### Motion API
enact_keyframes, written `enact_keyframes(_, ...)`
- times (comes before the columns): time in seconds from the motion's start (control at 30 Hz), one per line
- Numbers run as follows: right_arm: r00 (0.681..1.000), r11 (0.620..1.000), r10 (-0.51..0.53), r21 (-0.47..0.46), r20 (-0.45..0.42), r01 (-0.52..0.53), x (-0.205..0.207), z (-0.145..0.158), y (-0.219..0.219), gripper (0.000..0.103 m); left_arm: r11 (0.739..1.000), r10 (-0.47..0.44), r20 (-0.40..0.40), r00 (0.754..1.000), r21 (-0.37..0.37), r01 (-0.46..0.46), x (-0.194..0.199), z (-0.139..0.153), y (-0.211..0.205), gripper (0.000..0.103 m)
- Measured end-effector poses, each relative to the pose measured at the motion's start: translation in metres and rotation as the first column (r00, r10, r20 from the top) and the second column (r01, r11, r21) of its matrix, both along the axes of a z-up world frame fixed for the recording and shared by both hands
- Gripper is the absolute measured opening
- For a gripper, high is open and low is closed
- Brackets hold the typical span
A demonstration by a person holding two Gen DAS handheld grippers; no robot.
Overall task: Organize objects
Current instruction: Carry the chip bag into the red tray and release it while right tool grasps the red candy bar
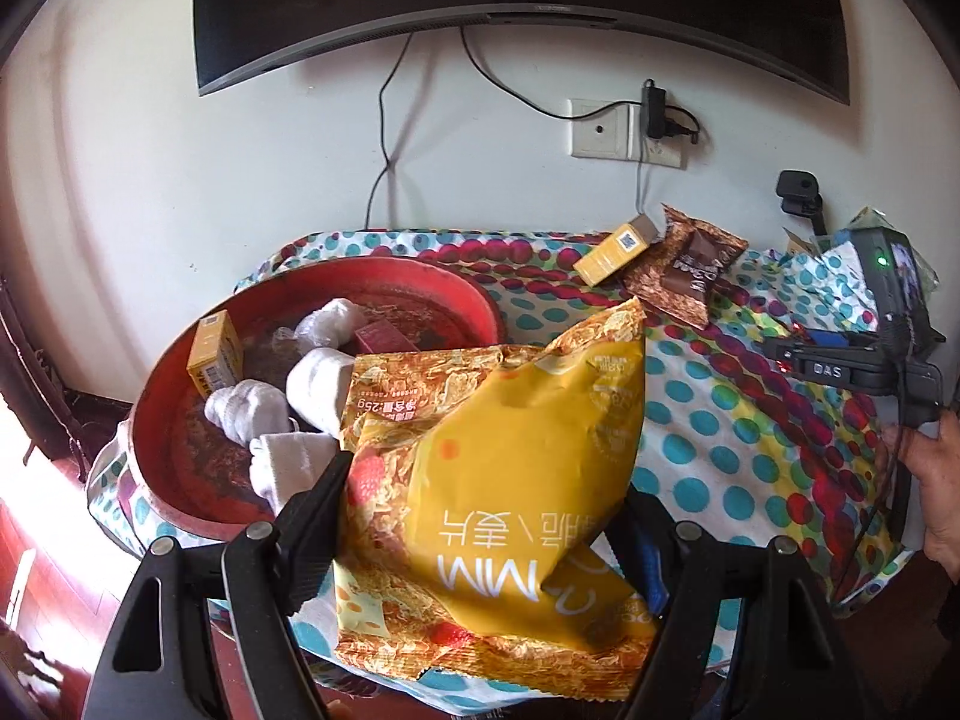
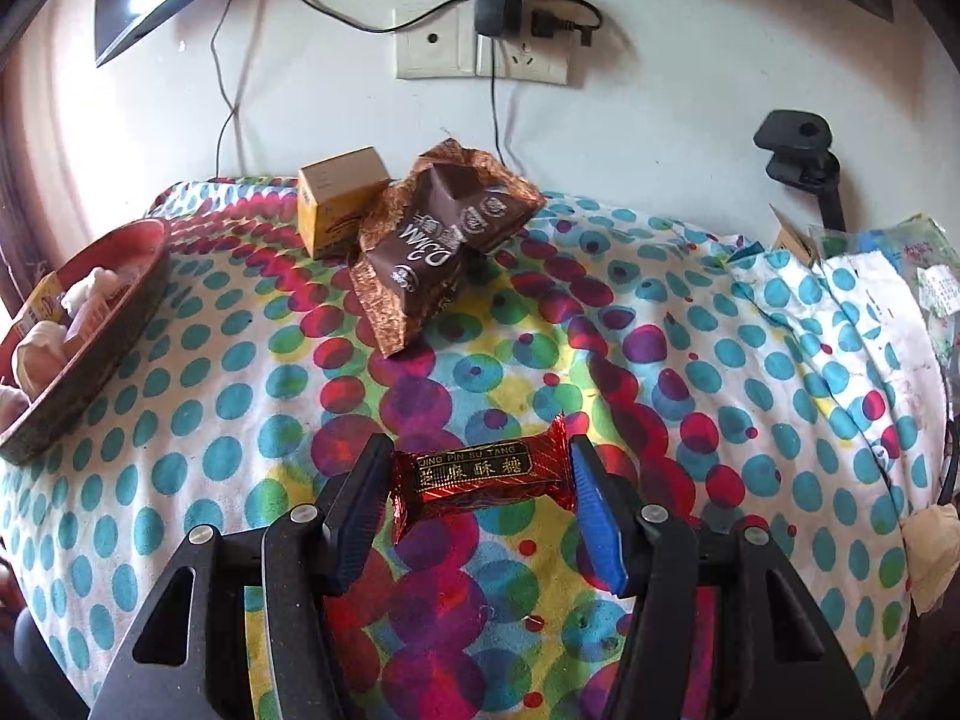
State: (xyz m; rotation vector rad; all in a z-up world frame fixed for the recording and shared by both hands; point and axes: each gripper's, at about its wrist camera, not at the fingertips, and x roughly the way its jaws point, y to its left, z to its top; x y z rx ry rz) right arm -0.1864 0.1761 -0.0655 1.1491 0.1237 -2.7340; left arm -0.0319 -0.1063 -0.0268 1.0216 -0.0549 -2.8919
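A yellow snack bag (image 1: 504,504) is held between the fingers of the left gripper (image 1: 480,534), its printed lettering seen upside down and its upper end raised over the near rim of a red basin (image 1: 468,294). The bag is pressed on both sides by the black pads, so the left gripper is closed on it. Inside the basin several white wrapped bundles (image 1: 252,408) are seen, together with a small yellow box (image 1: 216,354) standing against the left wall and a dark red packet (image 1: 384,336) lying further in. The basin is set on a surface covered with a polka-dot cloth (image 1: 708,444).

In the right wrist view, a red foil candy bar (image 2: 480,474) printed with gold characters is spanned crosswise between the fingers of the right gripper (image 2: 480,498). Both of its ends are met by the pads, so it is gripped, and it is held just above the polka-dot cloth (image 2: 240,420). Further back, near the wall, a brown snack packet (image 2: 432,246) is laid on the cloth, partly leaning on a yellow carton (image 2: 336,204) beside it. The basin (image 2: 96,336) is seen at the left edge of that view, well apart from the candy bar.
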Motion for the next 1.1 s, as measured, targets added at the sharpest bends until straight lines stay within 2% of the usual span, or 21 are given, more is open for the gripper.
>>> enact_keyframes(0.2, 1.0, 1.0, -0.001, 0.0, -0.002, 0.001, 0.0, 0.0, 0.0, 0.055, 0.984, 0.179, -0.023, 0.984, -0.017, -0.179, -0.019, 0.01, -0.053, 0.079)
enact_keyframes(0.37, 1.0, 1.0, 0.01, 0.002, -0.002, -0.01, 0.0, 0.0, -0.001, 0.055, 0.961, 0.274, -0.009, 0.962, -0.04, -0.274, -0.036, 0.011, -0.083, 0.079)
enact_keyframes(0.5, 1.0, 1.0, 0.007, -0.017, 0.002, -0.007, 0.0, 0.0, 0.001, 0.056, 0.947, 0.31, -0.002, 0.951, -0.09, -0.309, -0.051, 0.014, -0.096, 0.079)
enact_keyframes(0.77, 1.0, 0.999, 0.012, -0.048, 0.002, -0.012, 0.001, -0.001, 0.005, 0.056, 0.93, 0.346, 0.036, 0.938, -0.144, -0.338, -0.08, 0.013, -0.11, 0.079)
enact_keyframes(1.1, 1.0, 0.999, 0.012, -0.053, 0.009, -0.011, 0.0, -0.002, 0.005, 0.056, 0.913, 0.399, 0.118, 0.909, -0.144, -0.382, -0.11, -0.008, -0.144, 0.079)
